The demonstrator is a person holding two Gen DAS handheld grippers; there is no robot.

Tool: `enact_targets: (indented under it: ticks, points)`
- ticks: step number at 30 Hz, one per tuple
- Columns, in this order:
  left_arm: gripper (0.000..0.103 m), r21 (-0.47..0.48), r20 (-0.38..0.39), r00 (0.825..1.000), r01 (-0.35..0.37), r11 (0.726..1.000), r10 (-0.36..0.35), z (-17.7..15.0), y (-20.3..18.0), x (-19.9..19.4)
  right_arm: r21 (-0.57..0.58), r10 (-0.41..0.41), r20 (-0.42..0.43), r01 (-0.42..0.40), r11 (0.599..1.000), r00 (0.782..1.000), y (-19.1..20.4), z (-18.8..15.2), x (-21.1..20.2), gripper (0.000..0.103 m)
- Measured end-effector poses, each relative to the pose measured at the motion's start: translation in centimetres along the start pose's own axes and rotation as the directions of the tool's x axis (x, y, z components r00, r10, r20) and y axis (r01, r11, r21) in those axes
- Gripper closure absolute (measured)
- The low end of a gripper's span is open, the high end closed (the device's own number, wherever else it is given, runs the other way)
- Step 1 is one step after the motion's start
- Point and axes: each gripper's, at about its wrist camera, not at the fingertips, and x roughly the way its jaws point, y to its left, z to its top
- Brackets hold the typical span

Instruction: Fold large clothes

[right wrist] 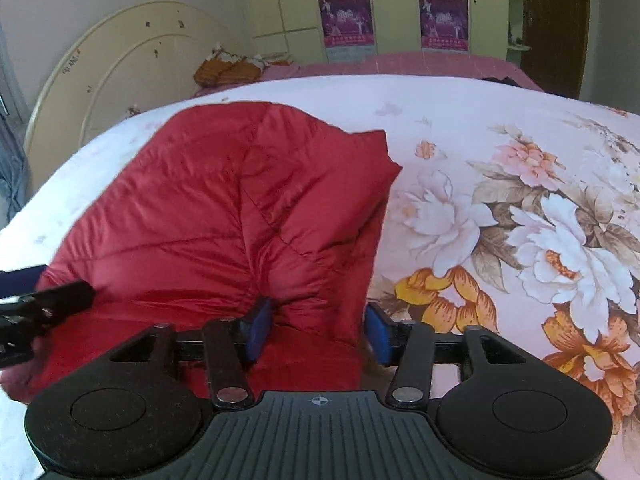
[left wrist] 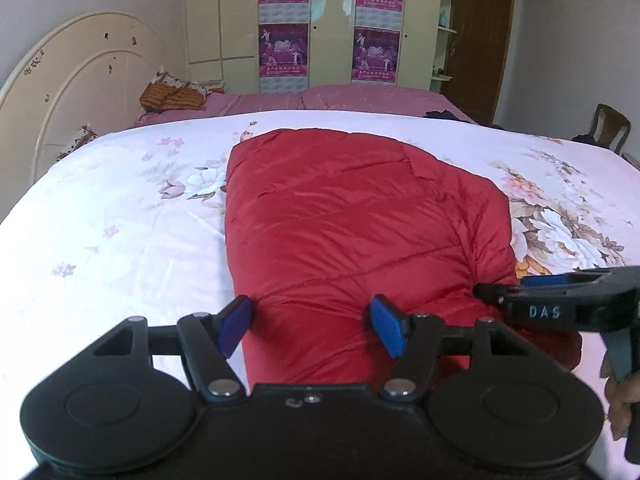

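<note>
A red quilted jacket (left wrist: 352, 220) lies folded into a long bundle on the floral bed sheet (left wrist: 120, 220). My left gripper (left wrist: 311, 326) is open over the jacket's near end, its left pad at the bundle's left edge and its right pad above the fabric. My right gripper (right wrist: 318, 332) is also open, with the jacket's (right wrist: 224, 216) near right corner bulging between its blue pads. Each gripper shows in the other view: the right one (left wrist: 504, 290) at the jacket's right corner, the left one (right wrist: 60, 296) at the left edge.
The floral sheet (right wrist: 500, 184) spreads wide on both sides of the jacket. Beyond it are a pink bedspread (left wrist: 360, 98), a brown patterned pillow (left wrist: 172, 96), a cream headboard (left wrist: 80, 92), wardrobes with posters (left wrist: 284, 52), a door and a wooden chair (left wrist: 610, 128).
</note>
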Motion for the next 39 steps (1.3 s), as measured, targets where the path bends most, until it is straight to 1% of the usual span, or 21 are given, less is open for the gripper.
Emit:
enact_targets:
  ticks: [1, 2, 3, 4, 6, 8, 12, 13, 14, 16, 17, 20, 22, 24, 26, 28, 30, 33, 34, 37, 39]
  points:
    - [0.034, -0.004, -0.003, 1.000, 0.000, 1.000, 0.000, 0.0, 0.0, 0.0, 0.035, 0.015, -0.008, -0.015, 0.999, 1.000, -0.6, -0.2, 0.2, 0.032]
    - [0.029, -0.009, -0.005, 1.000, -0.004, 1.000, 0.004, 0.1, 0.0, 0.0, 0.083, 0.036, -0.018, -0.034, 0.996, 0.999, -1.3, -0.2, 0.4, 0.030]
    - [0.024, -0.014, -0.007, 1.000, -0.015, 1.000, 0.015, 0.1, 0.0, 0.0, 0.090, 0.043, -0.021, -0.041, 0.995, 0.999, -1.6, -0.1, 0.4, 0.030]
    - [0.022, -0.021, -0.011, 1.000, -0.027, 0.999, 0.027, 0.1, -0.2, -0.1, 0.064, 0.030, -0.020, -0.029, 0.998, 0.999, -1.3, 0.0, 0.3, 0.030]
    - [0.015, -0.045, -0.027, 0.999, -0.043, 0.998, 0.041, 0.3, -0.1, -0.2, -0.023, -0.016, -0.005, 0.016, 1.000, 1.000, -0.1, 0.2, 0.0, 0.030]
    - [0.012, -0.073, -0.042, 0.998, -0.057, 0.996, 0.054, 0.5, -0.1, -0.4, -0.068, -0.039, -0.003, 0.039, 0.997, 0.999, 0.6, 0.5, -0.3, 0.029]
    - [0.007, -0.091, -0.059, 0.994, -0.095, 0.991, 0.090, 0.5, -0.7, -1.6, -0.062, -0.040, 0.003, 0.040, 0.997, 0.999, 0.6, 1.5, -1.7, 0.027]
    - [0.007, -0.085, -0.061, 0.993, -0.104, 0.991, 0.099, 0.5, -1.0, -2.1, -0.050, -0.039, 0.007, 0.040, 0.998, 0.999, 0.6, 1.7, -2.3, 0.024]
    - [0.007, -0.076, -0.062, 0.991, -0.121, 0.990, 0.116, 0.4, -1.4, -2.6, -0.030, -0.031, 0.012, 0.031, 0.999, 0.999, 0.2, 1.9, -2.8, 0.016]
    - [0.007, -0.055, -0.063, 0.984, -0.169, 0.984, 0.165, 0.1, -2.4, -4.0, 0.008, 0.006, 0.030, -0.006, 1.000, 1.000, -0.1, 1.7, -4.6, 0.008]
    - [0.007, -0.049, -0.057, 0.983, -0.179, 0.983, 0.176, 0.0, -2.8, -4.9, 0.016, 0.026, 0.034, -0.027, 1.000, 0.999, -0.3, 1.5, -5.6, 0.008]
    - [0.005, -0.064, -0.016, 0.989, -0.148, 0.987, 0.147, -0.6, -3.6, -7.9, 0.011, 0.064, 0.046, -0.065, 0.998, 0.997, -0.5, 0.8, -8.9, 0.008]
    - [0.003, -0.076, 0.017, 0.988, -0.155, 0.985, 0.157, -1.2, -4.4, -10.3, 0.001, 0.087, 0.053, -0.087, 0.996, 0.995, -0.6, -0.2, -11.3, 0.008]
    - [0.003, -0.072, 0.030, 0.984, -0.171, 0.983, 0.173, -1.9, -5.6, -12.6, -0.009, 0.111, 0.049, -0.111, 0.994, 0.993, -0.7, -1.2, -13.8, 0.006]
    - [0.003, -0.065, 0.040, 0.985, -0.164, 0.984, 0.167, -2.7, -6.6, -14.8, -0.033, 0.132, 0.058, -0.130, 0.991, 0.990, -0.5, -2.3, -16.3, 0.000]
    - [0.003, -0.081, 0.058, 0.985, -0.155, 0.985, 0.160, -3.7, -7.7, -17.2, -0.073, 0.140, 0.076, -0.135, 0.988, 0.987, -0.2, -3.6, -19.0, 0.000]
    - [0.003, -0.105, 0.056, 0.984, -0.165, 0.981, 0.171, -4.5, -8.4, -19.2, -0.093, 0.161, 0.095, -0.152, 0.984, 0.982, -0.2, -4.9, -21.5, 0.000]
    - [0.003, -0.108, 0.032, 0.985, -0.165, 0.980, 0.170, -5.7, -9.4, -21.5, -0.088, 0.166, 0.112, -0.157, 0.984, 0.980, -0.3, -6.5, -25.1, 0.000]
    - [0.003, -0.113, 0.036, 0.984, -0.170, 0.979, 0.175, -6.1, -9.7, -22.4, -0.086, 0.167, 0.121, -0.157, 0.984, 0.979, -0.4, -7.1, -26.2, 0.000]
    - [0.003, -0.126, 0.069, 0.978, -0.187, 0.974, 0.197, -7.2, -10.4, -24.9, -0.092, 0.151, 0.171, -0.137, 0.986, 0.974, -0.5, -8.7, -29.4, 0.000]
    - [0.003, -0.124, 0.072, 0.975, -0.198, 0.972, 0.208, -7.8, -10.8, -26.1, -0.104, 0.128, 0.207, -0.108, 0.989, 0.970, -0.4, -9.6, -31.2, 0.000]
